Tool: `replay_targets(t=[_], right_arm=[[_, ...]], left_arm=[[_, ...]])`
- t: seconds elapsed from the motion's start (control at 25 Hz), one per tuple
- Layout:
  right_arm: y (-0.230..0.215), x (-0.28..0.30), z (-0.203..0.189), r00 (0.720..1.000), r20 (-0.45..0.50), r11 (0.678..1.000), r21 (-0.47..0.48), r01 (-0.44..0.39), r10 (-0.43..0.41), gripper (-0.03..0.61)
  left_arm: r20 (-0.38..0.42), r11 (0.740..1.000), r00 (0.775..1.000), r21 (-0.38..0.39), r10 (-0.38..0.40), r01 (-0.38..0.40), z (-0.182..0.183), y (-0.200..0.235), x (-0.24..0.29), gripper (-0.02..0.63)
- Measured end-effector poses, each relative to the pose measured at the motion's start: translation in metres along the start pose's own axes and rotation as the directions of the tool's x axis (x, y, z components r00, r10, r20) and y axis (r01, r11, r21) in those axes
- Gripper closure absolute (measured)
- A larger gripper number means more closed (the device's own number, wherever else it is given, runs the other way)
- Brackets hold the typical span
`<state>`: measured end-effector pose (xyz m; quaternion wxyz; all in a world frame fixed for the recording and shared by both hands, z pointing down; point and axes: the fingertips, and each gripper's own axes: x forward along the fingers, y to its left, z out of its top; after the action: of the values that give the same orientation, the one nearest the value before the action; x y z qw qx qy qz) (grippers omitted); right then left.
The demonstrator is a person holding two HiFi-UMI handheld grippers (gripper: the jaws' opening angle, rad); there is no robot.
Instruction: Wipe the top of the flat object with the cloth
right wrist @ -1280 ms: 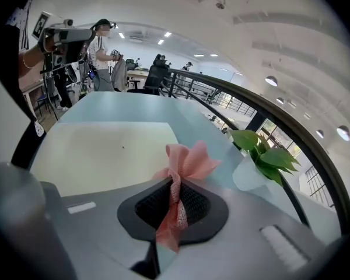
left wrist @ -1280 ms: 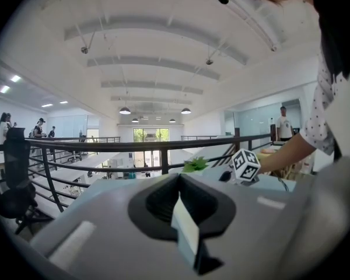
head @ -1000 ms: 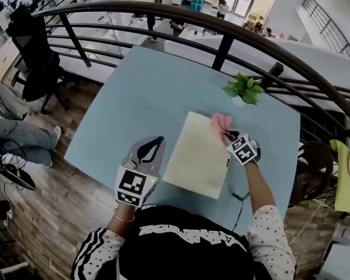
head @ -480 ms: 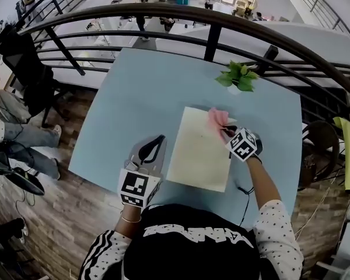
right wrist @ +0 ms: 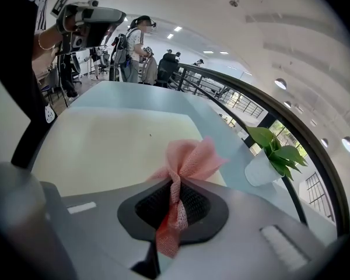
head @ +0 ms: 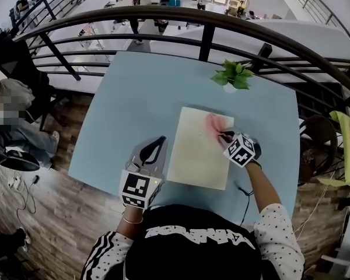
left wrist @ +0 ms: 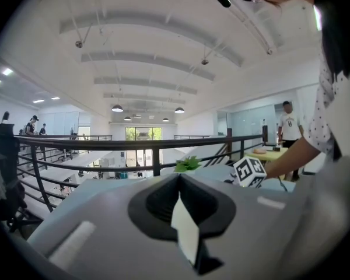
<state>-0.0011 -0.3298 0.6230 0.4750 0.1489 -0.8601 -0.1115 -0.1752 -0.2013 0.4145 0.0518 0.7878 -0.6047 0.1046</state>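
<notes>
**Cloth drawn in over the far corner**

The cream flat object (head: 197,156) lies mid-counter (head: 134,98). The pink cloth (head: 214,123), at its far right edge a second ago, now smears across that corner, clamped in the right gripper (head: 224,135). Wiping looks barely begun. The left gripper (head: 157,142) is closed and empty beside the near left edge.

No word or number reads clean. White lettering (head: 192,234) across the person's black top (head: 163,255), on the near side of the cream flat rectangular board (head: 199,147): blurred, unreadable. Black-and-white square code on the left marker cube (head: 139,189) of the left tool (head: 160,140), left of the board. Another on the right marker cube (head: 241,150) of the right tool (head: 223,135), at the board's right edge. Both are patterns only, no letters. Dark print on a bystander's white T-shirt (left wrist: 289,125): too small to read.
</notes>
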Motion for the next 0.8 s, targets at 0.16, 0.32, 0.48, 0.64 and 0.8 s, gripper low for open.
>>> replay_targets(t=[0.16,0.32,0.48,0.64,0.8], right_arm=[[0.011,-0.005,-0.002,1.000,-0.002,1.000,0.011,-0.004,0.004,0.560],[0.019,-0.008,-0.002,1.000,-0.002,1.000,0.007,-0.002,0.002,0.560],[0.030,-0.013,-0.003,1.000,-0.002,1.000,0.004,-0.006,0.006,0.560],[0.042,-0.018,-0.006,1.000,0.005,1.000,-0.001,-0.015,0.015,0.560],[0.055,-0.023,-0.007,1.000,0.003,1.000,-0.016,-0.025,0.025,0.560]], left_arm=[[0.007,1.000,1.000,0.001,-0.017,0.017,0.000,-0.003,-0.002,0.614],[0.010,1.000,0.999,0.006,-0.031,0.031,0.000,-0.006,-0.001,0.614],[0.007,0.999,0.999,0.010,-0.049,0.049,-0.001,-0.011,-0.002,0.614],[0.007,0.998,0.998,0.013,-0.066,0.066,-0.002,-0.018,0.000,0.614],[0.006,0.996,0.996,0.012,-0.090,0.090,-0.002,-0.025,0.002,0.614]])
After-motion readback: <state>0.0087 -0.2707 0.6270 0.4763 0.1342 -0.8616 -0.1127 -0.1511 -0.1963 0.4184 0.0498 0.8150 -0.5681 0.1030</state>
